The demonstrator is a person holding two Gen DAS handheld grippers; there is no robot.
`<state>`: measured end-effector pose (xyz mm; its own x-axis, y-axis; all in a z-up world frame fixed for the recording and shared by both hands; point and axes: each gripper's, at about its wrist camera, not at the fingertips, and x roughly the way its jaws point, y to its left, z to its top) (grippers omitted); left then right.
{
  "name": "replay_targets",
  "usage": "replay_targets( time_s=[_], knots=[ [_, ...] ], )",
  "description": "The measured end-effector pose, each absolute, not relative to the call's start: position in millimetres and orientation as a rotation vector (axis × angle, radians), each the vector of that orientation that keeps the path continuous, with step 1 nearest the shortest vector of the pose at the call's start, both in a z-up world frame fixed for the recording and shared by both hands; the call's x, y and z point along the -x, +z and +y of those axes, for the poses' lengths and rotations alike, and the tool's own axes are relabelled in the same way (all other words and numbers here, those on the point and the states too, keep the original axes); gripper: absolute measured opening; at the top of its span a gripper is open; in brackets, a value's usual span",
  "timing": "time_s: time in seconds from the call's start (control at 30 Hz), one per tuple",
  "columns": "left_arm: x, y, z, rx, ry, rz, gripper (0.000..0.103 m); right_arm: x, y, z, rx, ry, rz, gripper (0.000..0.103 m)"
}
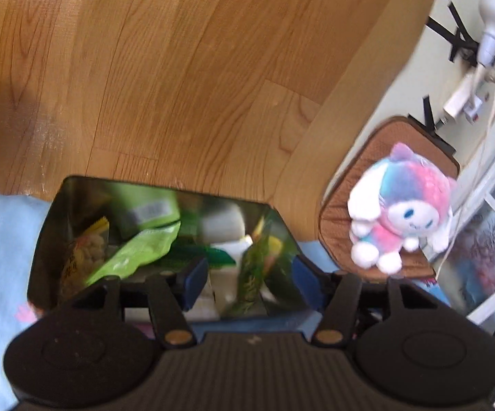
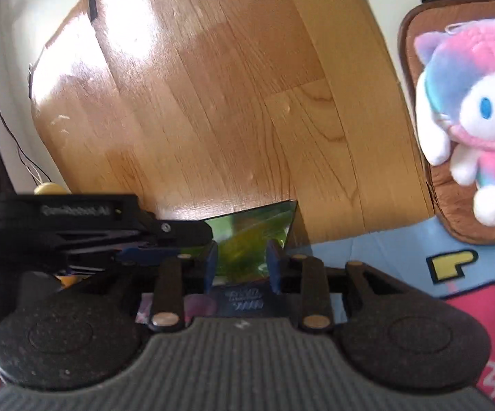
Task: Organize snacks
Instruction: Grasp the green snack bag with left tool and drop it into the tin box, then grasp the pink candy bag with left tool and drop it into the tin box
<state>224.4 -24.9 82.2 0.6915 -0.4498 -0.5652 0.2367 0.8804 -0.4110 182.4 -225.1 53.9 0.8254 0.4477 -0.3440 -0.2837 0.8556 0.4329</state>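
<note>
While both grippers hang over a dark bin (image 1: 47, 239) of snack packets (image 1: 134, 257):
left gripper (image 1: 252, 275) wide open, empty; right gripper (image 2: 242, 267) parted, seemingly empty, view blurred.

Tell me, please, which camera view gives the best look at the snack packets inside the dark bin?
The left wrist view: it looks down into the bin, showing the light green packet, a yellow packet and a dark green one. The right wrist view catches only one corner, with blurred green contents behind the left gripper.
</note>
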Motion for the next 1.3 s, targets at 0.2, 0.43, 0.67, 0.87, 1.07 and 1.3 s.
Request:
replay_targets(
  time_s=[0.2, 0.43, 0.67, 0.87, 1.07, 1.3],
  knots=[
    [-162.7, 90.8, -10.9, 0.293, -0.450, 0.648, 0.060, -136.3, 40.5, -244.5, -0.530, 0.515, 0.598, 0.037],
    [-81.7, 74.5, 14.1, 0.276, -0.495, 0.678, 0.060, -74.5, 2.8, -252.9, -0.643, 0.647, 0.813, 0.037],
    [-38.9, 32.9, 40.7, 0.351, -0.480, 0.817, 0.056, -42.7, 2.9, -240.2, -0.664, 0.711, 0.906, 0.037],
    [-24.5, 9.8, 43.2, 0.408, -0.528, 0.873, 0.052, -37.9, 3.1, -215.7, -0.647, 0.771, 0.973, 0.034],
    [-33.4, 9.9, 42.7, 0.468, -0.545, 0.871, 0.052, -43.3, 6.6, -198.8, -0.616, 0.741, 0.940, 0.020],
    [-46.7, 42.0, 46.0, 0.452, -0.557, 0.765, 0.052, -51.6, 30.9, -198.4, -0.580, 0.761, 0.795, 0.014]
  ],
)
